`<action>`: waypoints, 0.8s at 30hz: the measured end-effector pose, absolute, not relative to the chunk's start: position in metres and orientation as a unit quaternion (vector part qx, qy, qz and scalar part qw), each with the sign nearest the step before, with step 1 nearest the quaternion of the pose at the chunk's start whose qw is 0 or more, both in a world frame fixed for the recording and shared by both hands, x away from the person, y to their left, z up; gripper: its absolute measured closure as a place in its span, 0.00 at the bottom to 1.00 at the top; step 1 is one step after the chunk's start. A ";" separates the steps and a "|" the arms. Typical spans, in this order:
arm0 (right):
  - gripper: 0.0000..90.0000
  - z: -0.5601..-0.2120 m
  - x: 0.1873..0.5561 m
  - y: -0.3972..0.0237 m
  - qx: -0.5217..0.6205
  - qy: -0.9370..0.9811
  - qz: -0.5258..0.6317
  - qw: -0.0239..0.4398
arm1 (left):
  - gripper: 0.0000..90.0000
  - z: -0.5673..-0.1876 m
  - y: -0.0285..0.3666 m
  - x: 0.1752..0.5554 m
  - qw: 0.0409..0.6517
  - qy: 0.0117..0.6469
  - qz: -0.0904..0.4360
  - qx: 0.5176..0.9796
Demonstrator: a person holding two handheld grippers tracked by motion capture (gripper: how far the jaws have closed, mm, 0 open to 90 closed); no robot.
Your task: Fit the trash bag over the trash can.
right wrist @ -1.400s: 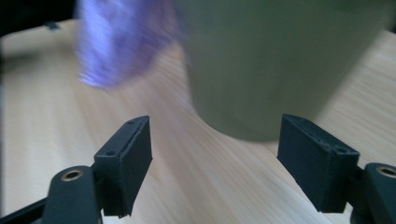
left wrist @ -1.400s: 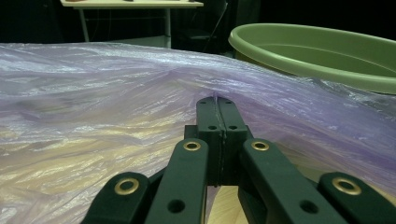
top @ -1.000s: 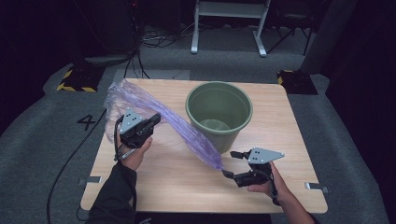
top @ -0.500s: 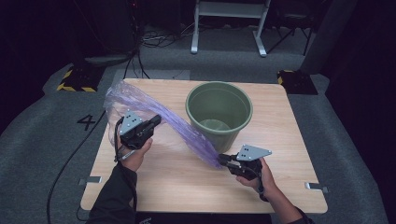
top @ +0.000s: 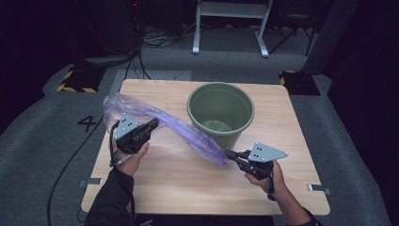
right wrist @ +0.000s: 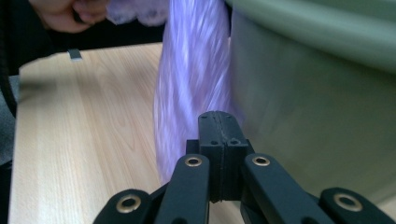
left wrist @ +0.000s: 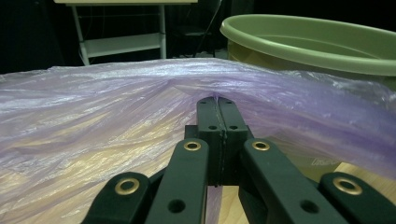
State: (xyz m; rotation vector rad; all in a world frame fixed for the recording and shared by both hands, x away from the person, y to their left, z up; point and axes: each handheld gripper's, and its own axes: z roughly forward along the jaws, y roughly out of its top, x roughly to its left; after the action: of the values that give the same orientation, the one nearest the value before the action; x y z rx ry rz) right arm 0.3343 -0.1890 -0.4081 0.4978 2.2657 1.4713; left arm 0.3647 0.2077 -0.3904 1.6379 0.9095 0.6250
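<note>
From the high view, a thin, translucent purple plastic bag stretches as a crinkled band across the pale wooden surface, passing just in front of an upright green bucket; the floor around is grey carpet with a painted "4", cables, and a white metal frame at the back; the left gripper is clamped on the bag's upper edge, while the right gripper meets its twisted end near the bucket's base.

In the left gripper view, the bag spreads wide and glossy, its film pinched between fingers pressed together; the bucket's rim rises behind it.

In the right gripper view, the bag hangs blurred, a gathered strand touching the bucket wall; the fingers are together, the strand dropping just behind their tips; whether film is caught between them cannot be told here.
</note>
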 end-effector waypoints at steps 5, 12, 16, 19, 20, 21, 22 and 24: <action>1.00 -0.383 0.329 -0.188 0.144 0.813 0.520 0.217 | 1.00 -0.389 0.218 0.357 0.566 0.390 0.266 0.676; 0.96 -0.365 0.329 -0.185 0.127 0.814 0.530 0.203 | 1.00 -0.382 0.221 0.346 0.583 0.383 0.275 0.662; 0.56 -0.383 0.327 -0.170 0.127 0.821 0.522 0.192 | 1.00 -0.382 0.216 0.344 0.578 0.380 0.275 0.667; 0.36 -0.402 0.329 -0.159 0.143 0.824 0.514 0.188 | 1.00 -0.386 0.213 0.345 0.572 0.379 0.275 0.674; 0.34 -0.410 0.330 -0.155 0.152 0.824 0.514 0.182 | 1.00 -0.386 0.212 0.345 0.570 0.380 0.273 0.675; 0.31 -0.416 0.331 -0.152 0.157 0.826 0.511 0.179 | 1.00 -0.387 0.212 0.345 0.569 0.379 0.272 0.677; 0.28 -0.421 0.332 -0.150 0.160 0.828 0.507 0.178 | 1.00 -0.389 0.211 0.345 0.568 0.380 0.271 0.678; 0.25 -0.431 0.333 -0.146 0.169 0.828 0.507 0.170 | 1.00 -0.390 0.210 0.346 0.566 0.380 0.268 0.681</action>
State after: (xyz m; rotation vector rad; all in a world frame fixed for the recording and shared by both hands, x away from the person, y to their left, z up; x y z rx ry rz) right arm 0.3330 -0.1463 -0.4309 0.4795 2.3521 1.4400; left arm 0.3457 0.2099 -0.3904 1.6014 0.8925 0.6292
